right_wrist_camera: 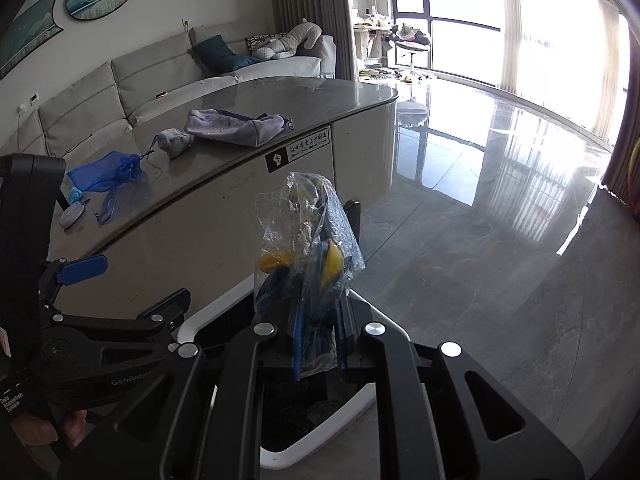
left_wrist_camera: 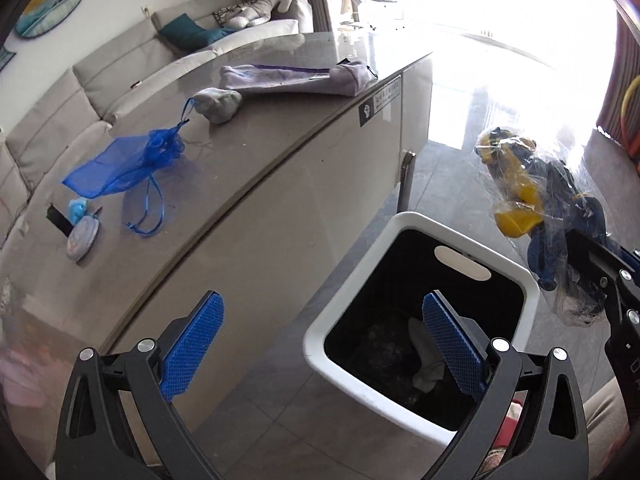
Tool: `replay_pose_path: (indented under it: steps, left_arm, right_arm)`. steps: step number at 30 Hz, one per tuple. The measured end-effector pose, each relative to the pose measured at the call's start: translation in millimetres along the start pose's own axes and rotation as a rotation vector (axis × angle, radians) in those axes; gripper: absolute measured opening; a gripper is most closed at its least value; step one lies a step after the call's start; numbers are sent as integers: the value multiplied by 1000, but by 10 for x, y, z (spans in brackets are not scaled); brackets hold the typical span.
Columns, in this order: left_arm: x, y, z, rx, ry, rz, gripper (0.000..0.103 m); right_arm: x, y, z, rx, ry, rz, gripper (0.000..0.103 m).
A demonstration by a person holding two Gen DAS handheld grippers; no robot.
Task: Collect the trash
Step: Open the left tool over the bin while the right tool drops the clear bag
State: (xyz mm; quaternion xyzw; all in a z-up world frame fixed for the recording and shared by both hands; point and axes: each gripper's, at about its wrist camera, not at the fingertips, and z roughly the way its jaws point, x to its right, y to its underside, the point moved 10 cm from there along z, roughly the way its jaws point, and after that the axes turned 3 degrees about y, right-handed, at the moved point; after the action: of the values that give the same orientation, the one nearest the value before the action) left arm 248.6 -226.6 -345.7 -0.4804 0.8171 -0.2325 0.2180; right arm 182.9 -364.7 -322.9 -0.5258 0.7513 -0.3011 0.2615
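Currently the right gripper (right_wrist_camera: 318,344) is clamped on a clear plastic bag (right_wrist_camera: 308,248) that holds yellow and dark blue items. The bag sticks up and forward from between the two blue pads, with its lower end pinched and its upper part standing free above the fingers. In the left wrist view the same bag (left_wrist_camera: 536,216) hangs in the air to the right of the bin (left_wrist_camera: 404,224), just outside its white rim.

The left gripper (left_wrist_camera: 320,352) stands wide apart with nothing between its pads (left_wrist_camera: 192,346). Its right finger lies over the dark mouth of the bin; its left finger lies over the side of the table (left_wrist_camera: 256,184). A pale crumpled item (left_wrist_camera: 420,344) lies at the bottom of the bin.

On the table top, well apart from both grippers, lie a blue mesh pouch (left_wrist_camera: 120,164), a grey wad (left_wrist_camera: 218,104), a lilac cloth bag (left_wrist_camera: 296,78) and a small round disc (left_wrist_camera: 82,238)
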Motion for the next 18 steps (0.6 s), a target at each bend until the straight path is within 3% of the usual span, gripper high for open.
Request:
replay_pose_path:
  steps: [5, 7, 8, 9, 10, 18]
  left_arm:
    - [-250, -58, -91, 29, -15, -61, 98]
    - [-294, -63, -125, 38, -10, -69, 98]
    - [-318, -67, -135, 42, -11, -75, 98]
    - [-341, -68, -144, 46, -10, -82, 98]
    - [-364, -69, -145, 47, -7, -89, 98]
    - [-478, -93, -204, 70, 13, -133, 98]
  right_arm:
    - [-142, 123, 157, -42, -18, -11, 15]
    - [-189, 164, 215, -60, -25, -17, 20]
    - [-211, 181, 244, -69, -25, -23, 36]
    - [-233, 214, 285, -86, -13, -38, 79]
    - [-247, 244, 331, -96, 10, -51, 99]
    - [-210, 282, 453, -111, 45, -26, 99]
